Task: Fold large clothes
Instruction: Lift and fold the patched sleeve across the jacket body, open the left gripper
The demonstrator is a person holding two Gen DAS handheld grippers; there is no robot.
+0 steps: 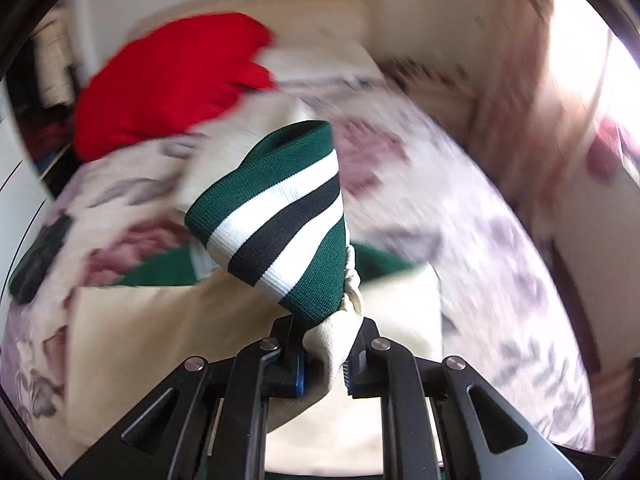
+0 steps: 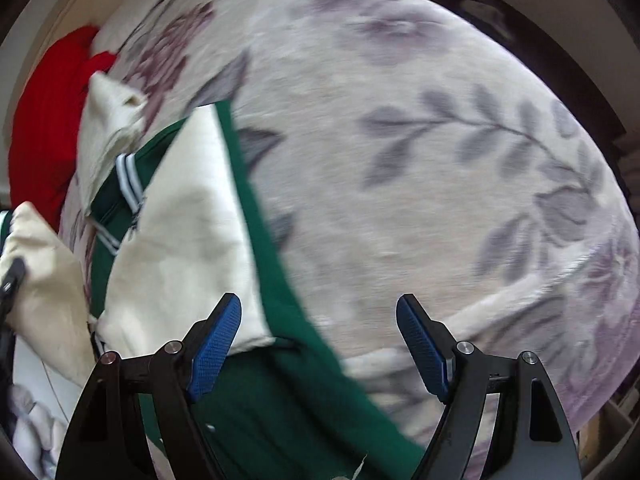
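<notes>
**Left fingers pinch the sleeve, right fingers stand wide**

The fingers of the left gripper [image 1: 326,354] are nearly closed and pinch the cream sleeve [image 1: 336,340] just behind its striped cuff [image 1: 276,216], which stands up in front of the camera. The right gripper [image 2: 319,344] has its blue pads [image 2: 216,344] wide apart and holds nothing. The jacket [image 2: 180,240], green and cream, lies on the flowered bedspread [image 2: 420,160], under the right gripper's left finger. A red garment [image 1: 168,80] lies farther away on the bed.
</notes>
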